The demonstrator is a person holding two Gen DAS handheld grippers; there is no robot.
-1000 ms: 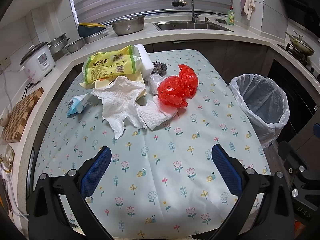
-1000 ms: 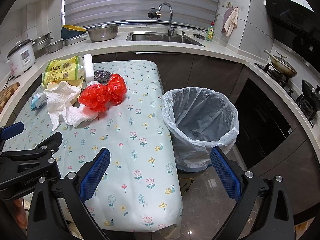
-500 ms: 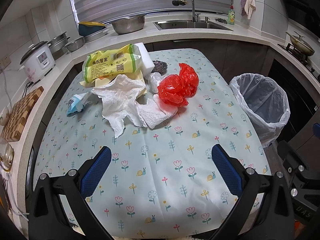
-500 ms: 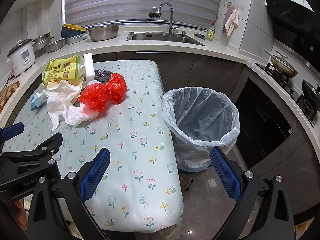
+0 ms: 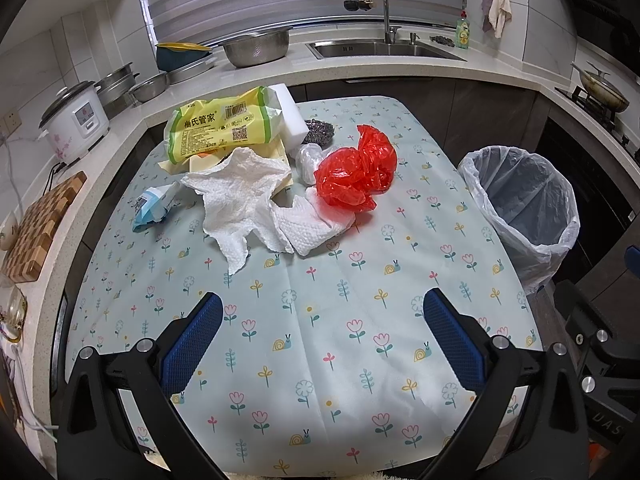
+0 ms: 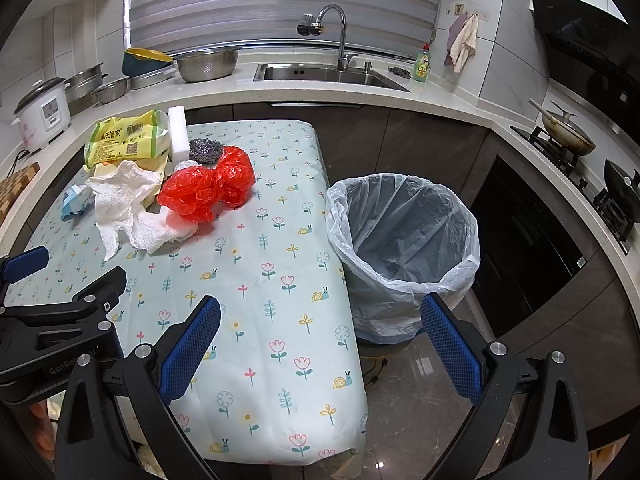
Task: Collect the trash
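Trash lies at the far side of the flowered table (image 5: pixel 320 320): a red plastic bag (image 5: pixel 356 176), crumpled white paper towels (image 5: pixel 244 196), a yellow-green packet (image 5: pixel 220 128), a small blue-white wrapper (image 5: pixel 154 208), a clear wad (image 5: pixel 308 160), a white sponge block (image 5: pixel 286 116) and a steel scourer (image 5: pixel 320 132). A bin with a clear liner (image 5: pixel 524 200) stands right of the table. My left gripper (image 5: pixel 322 336) is open and empty over the near table. My right gripper (image 6: pixel 320 340) is open and empty near the table's right edge, beside the bin (image 6: pixel 404 244). The red bag (image 6: pixel 208 188) shows there too.
A counter wraps round the back with a rice cooker (image 5: pixel 74 120), pots, a steel bowl (image 5: pixel 256 46) and a sink (image 5: pixel 384 48). A wooden board (image 5: pixel 36 228) lies at the left. A stove with a pan (image 6: pixel 568 136) is at the right. The left gripper's body (image 6: pixel 52 320) shows in the right wrist view.
Both views have shifted very slightly; the trash and the bin have not moved. Both grippers stay open and empty.
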